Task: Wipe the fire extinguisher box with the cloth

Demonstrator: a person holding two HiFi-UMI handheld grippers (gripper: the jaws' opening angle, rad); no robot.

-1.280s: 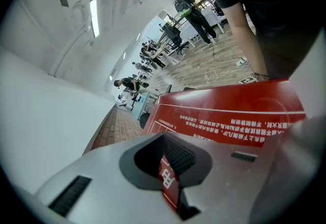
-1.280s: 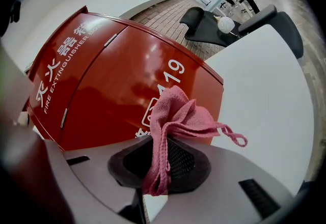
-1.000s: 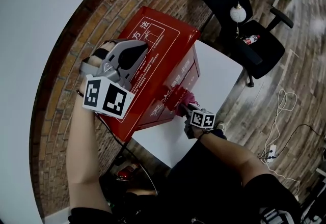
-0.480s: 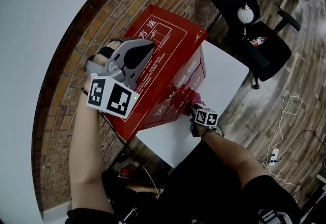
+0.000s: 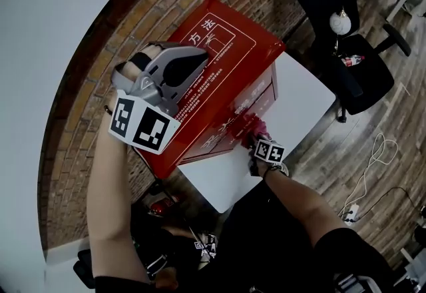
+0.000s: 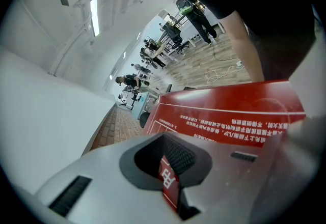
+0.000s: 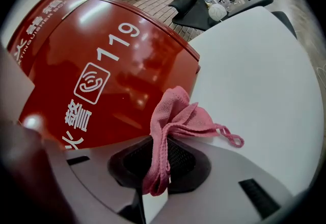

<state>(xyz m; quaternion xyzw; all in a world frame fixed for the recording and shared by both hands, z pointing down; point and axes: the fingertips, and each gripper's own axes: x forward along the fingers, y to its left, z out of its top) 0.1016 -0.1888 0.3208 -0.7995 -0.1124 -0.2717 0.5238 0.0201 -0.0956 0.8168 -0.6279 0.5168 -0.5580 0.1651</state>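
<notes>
Head view, box: a red fire extinguisher box point(image 5: 229, 75) stands on a white table point(image 5: 303, 95) beside a brick wall, with its printed lid facing up.
Head view, left gripper: the left gripper point(image 5: 196, 58) rests on the lid, on the side near the wall, seemingly steadying the box.
Head view, right gripper: the right gripper point(image 5: 259, 137) sits low at the box's front face, near the table, with a pink cloth point(image 5: 257, 126) at its tip.
Left gripper view: the jaws stand a narrow slit apart and grip nothing. Red lid shows through the gap.
Right gripper view: the jaws are clamped on a fold of the cloth. The bunched end reaches the lower edge of the front face, though contact is unclear.
Deciding relation: the front face lies ahead and to the left of the cloth, its long side running sideways. The right hand is nearer, so the wipe likely runs leftward.
</notes>
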